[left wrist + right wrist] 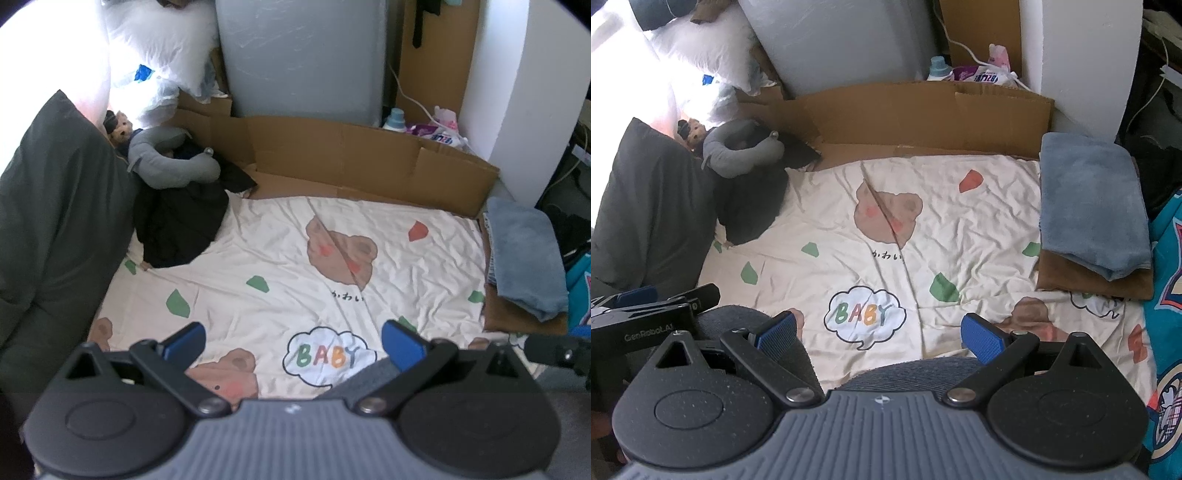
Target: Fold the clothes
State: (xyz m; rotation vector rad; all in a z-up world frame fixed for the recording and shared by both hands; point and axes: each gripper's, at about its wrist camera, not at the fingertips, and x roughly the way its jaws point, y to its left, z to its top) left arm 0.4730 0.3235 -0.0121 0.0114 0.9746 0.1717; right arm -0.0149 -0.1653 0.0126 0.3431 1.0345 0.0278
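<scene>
Clothes: blue towel [1089, 203] folded atop brown one [1108, 284], R edge of sheet [960, 221]. My L gripper [293, 343] & R gripper [879, 334] spread wide, holding nothing.

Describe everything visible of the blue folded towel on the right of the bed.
The towel is grey-blue and plush-looking, like terry or microfibre. It is folded into a thick oblong of several layers, with a rounded fold at its near end. It lies flat at the bed's right edge, on a brown cloth that sticks out beneath its near end. No claw touches it.
</scene>
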